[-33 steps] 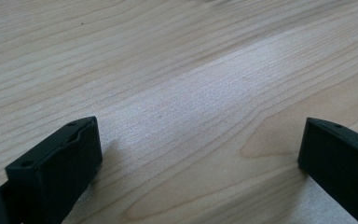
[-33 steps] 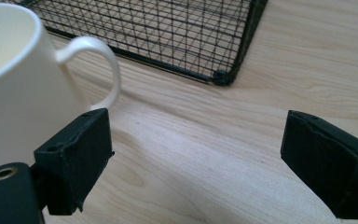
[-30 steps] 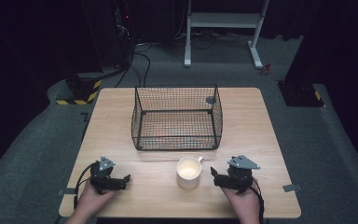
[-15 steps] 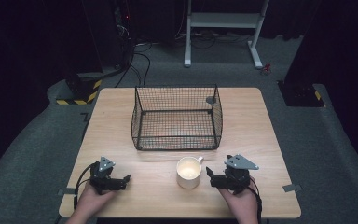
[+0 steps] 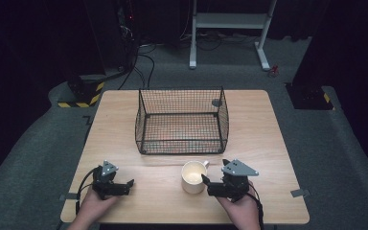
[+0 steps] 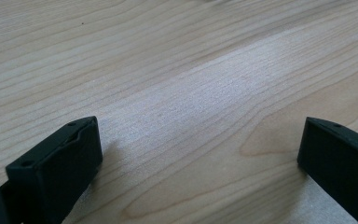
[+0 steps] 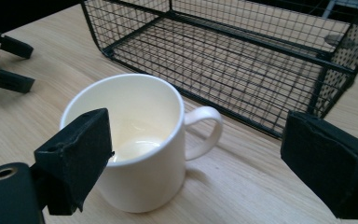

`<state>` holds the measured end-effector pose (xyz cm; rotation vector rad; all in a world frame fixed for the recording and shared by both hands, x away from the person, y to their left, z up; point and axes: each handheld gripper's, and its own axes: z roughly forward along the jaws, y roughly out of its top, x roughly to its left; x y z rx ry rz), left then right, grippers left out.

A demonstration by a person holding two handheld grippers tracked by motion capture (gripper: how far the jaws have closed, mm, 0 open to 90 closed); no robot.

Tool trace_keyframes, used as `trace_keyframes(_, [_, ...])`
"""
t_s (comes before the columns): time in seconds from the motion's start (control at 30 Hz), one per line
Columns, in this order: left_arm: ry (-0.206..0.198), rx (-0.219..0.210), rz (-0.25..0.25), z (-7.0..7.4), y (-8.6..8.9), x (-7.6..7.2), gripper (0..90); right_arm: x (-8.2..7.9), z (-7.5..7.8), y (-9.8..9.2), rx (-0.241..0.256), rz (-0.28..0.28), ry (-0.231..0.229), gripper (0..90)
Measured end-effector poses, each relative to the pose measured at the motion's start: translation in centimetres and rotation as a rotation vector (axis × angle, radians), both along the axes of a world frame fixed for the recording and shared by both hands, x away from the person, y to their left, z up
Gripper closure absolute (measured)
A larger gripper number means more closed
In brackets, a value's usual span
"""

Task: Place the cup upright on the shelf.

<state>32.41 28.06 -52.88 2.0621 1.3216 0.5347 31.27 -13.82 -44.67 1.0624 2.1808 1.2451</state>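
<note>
A cream mug (image 5: 193, 176) stands upright and empty on the wooden table (image 5: 263, 143), just in front of a black wire basket (image 5: 181, 143). My right gripper (image 5: 207, 186) is open at the mug's right side, level with it. In the right gripper view the mug (image 7: 144, 158) sits close before the left jaw, its handle (image 7: 206, 131) lying between the wide-apart jaws of the gripper (image 7: 200, 158). My left gripper (image 5: 128, 187) rests open near the table's front left corner. Its own view shows bare wood (image 6: 177, 70) between the jaws of the gripper (image 6: 200, 158).
The empty basket (image 7: 261, 44) rises right behind the mug. The other gripper (image 7: 7, 63) shows far off at the upper left of the right gripper view. Around the table lie grey carpet, a white stand frame (image 5: 230, 21) and cables (image 5: 139, 62).
My right gripper has edged a little to the left, closer to the mug. The left gripper and the mug have stayed where they were.
</note>
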Motion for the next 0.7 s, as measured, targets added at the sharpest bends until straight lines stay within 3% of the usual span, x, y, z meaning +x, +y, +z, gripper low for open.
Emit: trace_keyframes(0.7, [0.001,-0.001,-0.002,0.0,0.0,-0.1,0.1,-0.2,-0.6,4.0,0.010,0.124,0.002,8.6])
